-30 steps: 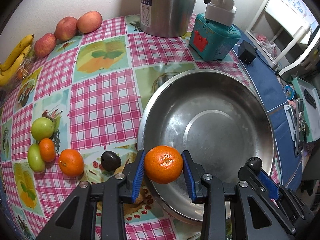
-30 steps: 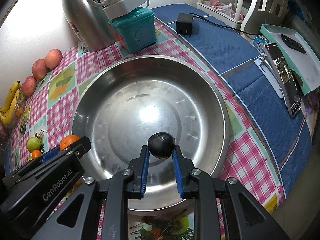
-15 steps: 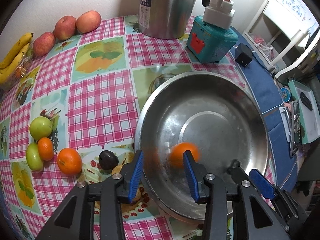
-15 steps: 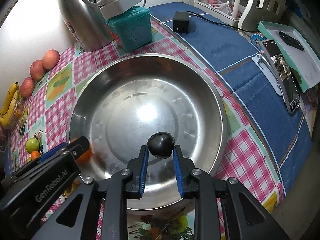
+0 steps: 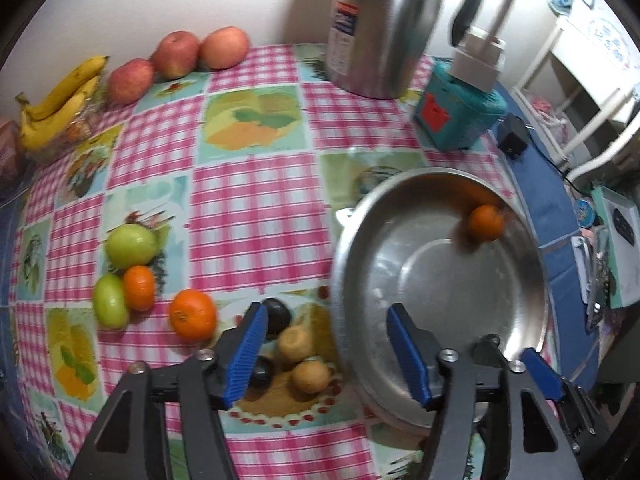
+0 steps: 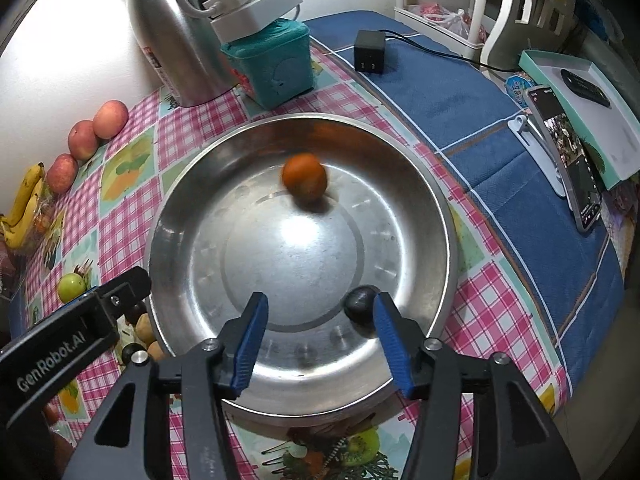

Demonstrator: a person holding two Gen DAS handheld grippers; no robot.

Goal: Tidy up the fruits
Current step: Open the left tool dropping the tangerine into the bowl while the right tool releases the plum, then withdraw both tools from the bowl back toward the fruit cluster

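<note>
Right wrist view, looking down along the fingers: the wide, shallow stainless-steel basin (image 6: 304, 264) sits on the counter (image 6: 516, 292) where the pink-checked fruit-print oilcloth meets a blue cloth, and I'd say it is the collecting place for the fruit. A blurred round orange tangerine (image 6: 304, 178) lies toward the basin's far wall, and a small dark, near-black round fruit (image 6: 360, 307) rests on the basin floor right against the inner face of one blue pad. The right gripper (image 6: 318, 338) is spreading its fingers as I watch; that dark fruit is between them but no longer pinched. My guess is both pieces have just been let go here on purpose.

From the left wrist view, the left gripper (image 5: 334, 354) is likewise widening, nothing between its fingers, hanging over the basin's near rim. Beyond it, loose fruit waits on the checked cloth: an orange tangerine (image 5: 193, 313), a smaller one beside two green fruits (image 5: 130, 245), dark ones and tan ones near the fingers. Red apples (image 5: 176, 54) and yellow bananas (image 5: 56, 104) line the wall, seemingly parked out of the way.

Writing: the left gripper's black body reads "GenRobot.AI" (image 6: 56, 364). The tall steel thermos (image 5: 380, 28) carries a red-topped label, too blurred to read. A phone (image 6: 568, 160) on a clip stand has its screen lit; I can't make out any text there.
</note>
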